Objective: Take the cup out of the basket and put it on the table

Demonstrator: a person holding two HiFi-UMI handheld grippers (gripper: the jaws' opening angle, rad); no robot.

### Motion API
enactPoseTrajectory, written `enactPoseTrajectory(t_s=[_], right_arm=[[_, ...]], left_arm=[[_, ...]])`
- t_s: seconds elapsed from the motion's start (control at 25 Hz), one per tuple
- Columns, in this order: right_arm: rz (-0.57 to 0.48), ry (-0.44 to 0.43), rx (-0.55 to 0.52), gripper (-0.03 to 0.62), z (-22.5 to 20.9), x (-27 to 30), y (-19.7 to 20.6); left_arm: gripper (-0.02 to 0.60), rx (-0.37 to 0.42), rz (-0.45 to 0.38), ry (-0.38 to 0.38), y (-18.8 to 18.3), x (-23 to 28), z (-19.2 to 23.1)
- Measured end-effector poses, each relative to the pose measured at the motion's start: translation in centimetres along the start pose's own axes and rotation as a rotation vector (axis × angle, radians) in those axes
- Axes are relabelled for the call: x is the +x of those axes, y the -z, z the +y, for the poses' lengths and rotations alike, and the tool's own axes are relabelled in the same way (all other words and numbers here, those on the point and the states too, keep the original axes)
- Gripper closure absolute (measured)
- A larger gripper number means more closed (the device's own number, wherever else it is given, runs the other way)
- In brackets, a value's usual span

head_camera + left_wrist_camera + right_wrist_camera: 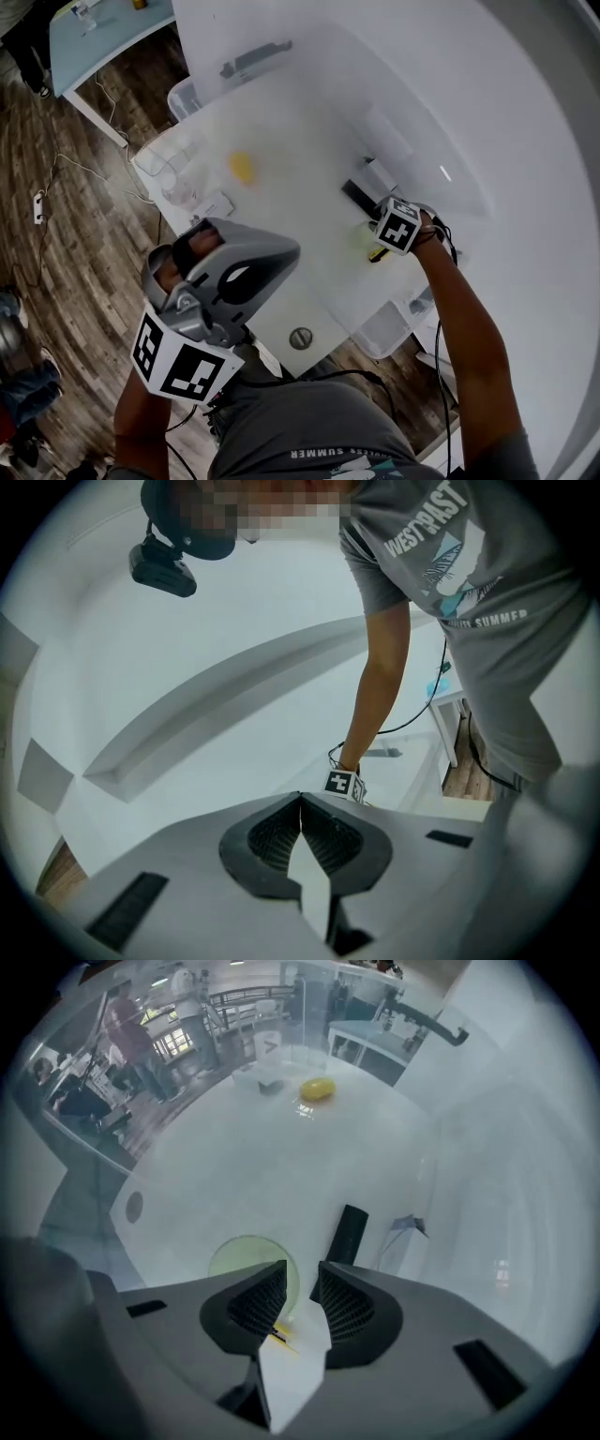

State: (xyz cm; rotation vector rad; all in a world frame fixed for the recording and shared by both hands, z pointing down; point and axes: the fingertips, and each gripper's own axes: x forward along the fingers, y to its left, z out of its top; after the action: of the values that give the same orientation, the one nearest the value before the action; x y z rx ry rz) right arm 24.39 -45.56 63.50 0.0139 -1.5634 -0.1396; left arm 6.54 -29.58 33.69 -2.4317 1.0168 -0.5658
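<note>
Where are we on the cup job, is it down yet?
Looks done: the pale green cup appears to sit on the white table. In hand: nothing; the right gripper hovers over it with fingers apart, and the left gripper is shut and empty. Left: lift the right gripper clear.

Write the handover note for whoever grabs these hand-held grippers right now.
Left hand-held gripper: jaws shut, empty, held at the near side, away from the cup.
Right hand-held gripper: pointing down, jaws open, gripping nothing, low over the pale green cup.
Cup: on the white table, partly behind one jaw, beside a black block.
Done: the cup looks to be on the table already; no basket can be made out around it.
Left: confirm that, then probably lift the right gripper clear without knocking the cup.
</note>
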Motion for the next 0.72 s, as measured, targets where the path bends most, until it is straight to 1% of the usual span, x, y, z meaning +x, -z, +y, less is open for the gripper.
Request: enactPoseTrajectory(t_s=[0.12,0.2,0.24,0.28,0.4,0.56,0.72], right_arm=[[0.035,-0.066,0.022,0.479,0.7,2.1,0.6],[0.057,-0.082,0.02,0.481,1.0,3.0,1.1],[0.062,-0.079,0.018,0.509,1.0,3.3,1.2],[0.065,-0.074,0.02,0.556,1.0,3.4,1.3],[0.074,-0.069,0.043,0.566,1.0,2.9,1.5],[0.024,-0.015,0.051,0.568,0.6,0.8,0.3],[-0.037,0.089,0.058,0.568,-0.2,-3.6,-1.8]], left_arm=[[0.571,-0.027,-0.003,-0.014,0.3,-0.4,0.2],[0.571,-0.042,-0.001,-0.017,0.5,-0.6,0.1],[0.571,-0.047,0.0,-0.017,0.6,-0.7,0.1],[0.571,-0.051,0.0,-0.019,0.7,-0.8,0.1],[0.571,-0.061,-0.003,-0.022,0.9,-1.1,0.1],[0.571,-0.07,-0.017,-0.029,0.9,-1.5,0.2],[0.571,-0.079,-0.037,-0.04,0.9,-2.3,0.6]])
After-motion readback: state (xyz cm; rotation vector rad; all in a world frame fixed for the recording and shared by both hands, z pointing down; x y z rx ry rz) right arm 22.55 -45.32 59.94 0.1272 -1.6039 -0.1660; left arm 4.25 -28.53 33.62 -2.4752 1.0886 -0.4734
